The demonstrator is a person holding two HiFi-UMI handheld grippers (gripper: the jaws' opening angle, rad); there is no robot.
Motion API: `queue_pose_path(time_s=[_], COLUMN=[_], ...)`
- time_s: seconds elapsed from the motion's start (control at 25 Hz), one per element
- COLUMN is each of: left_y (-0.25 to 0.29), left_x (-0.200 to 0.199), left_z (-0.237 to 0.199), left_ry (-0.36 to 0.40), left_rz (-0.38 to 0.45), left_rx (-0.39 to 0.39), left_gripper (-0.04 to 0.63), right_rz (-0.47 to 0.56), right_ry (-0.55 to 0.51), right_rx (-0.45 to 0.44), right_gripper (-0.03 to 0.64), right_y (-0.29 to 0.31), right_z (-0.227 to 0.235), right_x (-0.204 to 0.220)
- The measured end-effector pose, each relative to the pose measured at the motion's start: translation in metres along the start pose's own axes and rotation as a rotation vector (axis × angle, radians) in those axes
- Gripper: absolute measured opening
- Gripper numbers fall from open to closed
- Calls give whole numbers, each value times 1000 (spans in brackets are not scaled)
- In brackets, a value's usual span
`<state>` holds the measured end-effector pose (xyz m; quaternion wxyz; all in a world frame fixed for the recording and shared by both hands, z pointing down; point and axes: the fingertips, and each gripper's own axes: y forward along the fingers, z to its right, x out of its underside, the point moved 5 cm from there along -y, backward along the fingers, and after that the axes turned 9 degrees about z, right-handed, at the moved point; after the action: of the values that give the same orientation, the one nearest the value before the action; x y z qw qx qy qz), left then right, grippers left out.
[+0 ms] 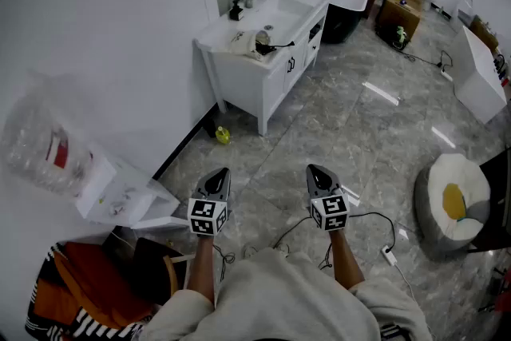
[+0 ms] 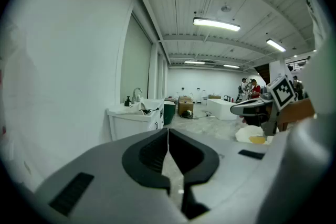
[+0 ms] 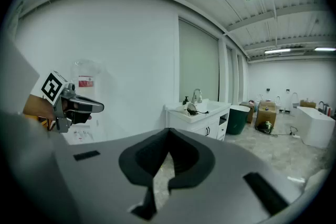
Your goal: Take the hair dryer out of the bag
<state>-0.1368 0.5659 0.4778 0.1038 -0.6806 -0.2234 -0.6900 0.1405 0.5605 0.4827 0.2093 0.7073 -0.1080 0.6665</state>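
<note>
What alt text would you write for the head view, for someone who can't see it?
Looking down, a person holds the left gripper and the right gripper side by side over a grey stone floor, both shut and empty. Ahead, a white sink cabinet stands against the wall.

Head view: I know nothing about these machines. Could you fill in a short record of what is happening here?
Place: tiled room, white sink cabinet against the wall
Left tongs: shut, empty, held above the floor
Right tongs: shut, empty, beside the left one
Bag: lying on the cabinet top by the basin
Hair dryer: probably the dark shape at the bag's mouth; too small to be sure
Task state: not begun; both tongs are well short of the cabinet
</note>
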Motion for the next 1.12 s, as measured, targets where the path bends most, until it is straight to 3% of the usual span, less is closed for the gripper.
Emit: queue_pose_path(time_s=[0.8,0.96,1.12], left_y=[4,5,6], left_x=[1,4,9], left_z=[19,28,40], left_ry=[-16,-24,-31], left_rz=[28,23,13], left_rx=[-8,-20,-15], left_gripper=[17,27,116], right_rz=[19,34,30], right_ry=[10,23,27], right_rx=[-17,-54,-97], right_gripper=[0,138,227], right_y=[-10,-12,-14], right_z=[12,16,19], right_x=[6,7,13])
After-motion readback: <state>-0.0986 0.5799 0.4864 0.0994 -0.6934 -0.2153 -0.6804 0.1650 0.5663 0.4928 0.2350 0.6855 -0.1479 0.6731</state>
